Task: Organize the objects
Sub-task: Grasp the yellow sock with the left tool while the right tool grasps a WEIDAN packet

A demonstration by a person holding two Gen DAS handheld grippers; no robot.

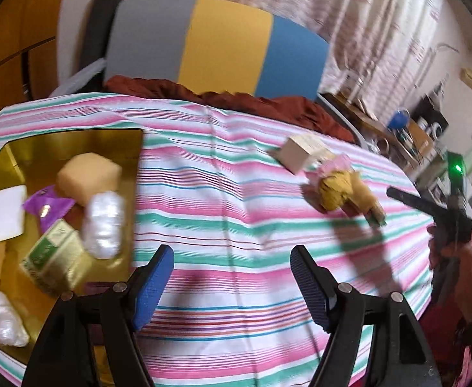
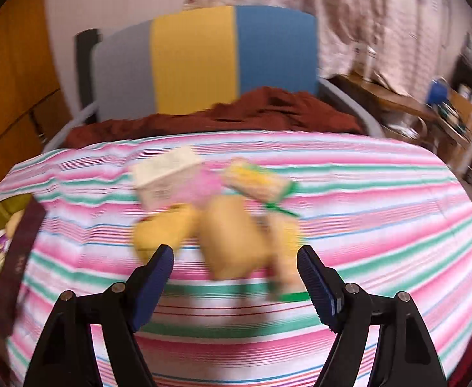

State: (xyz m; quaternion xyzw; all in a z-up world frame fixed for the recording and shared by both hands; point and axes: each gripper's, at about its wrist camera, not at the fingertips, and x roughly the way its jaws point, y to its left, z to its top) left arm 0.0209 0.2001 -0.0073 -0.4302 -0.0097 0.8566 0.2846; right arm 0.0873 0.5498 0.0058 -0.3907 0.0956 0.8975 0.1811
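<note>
Lying on the striped cloth [image 1: 236, 193] of the table, a loose pile waits: a white box [image 2: 166, 174], a pink item [image 2: 200, 185], yellow sponges [image 2: 232, 238] and a green-edged packet [image 2: 261, 183], all blurred. My right gripper [image 2: 236, 285] hovers just before this pile, jaws spread wide and holding nothing. My left gripper [image 1: 232, 287] is also released, near the gold tray [image 1: 74, 142]. In the tray I see a sponge [image 1: 89, 177], a white bar [image 1: 7, 214], a purple wrapper [image 1: 47, 208], a green box [image 1: 54, 258] and two white bundles [image 1: 102, 224].
</note>
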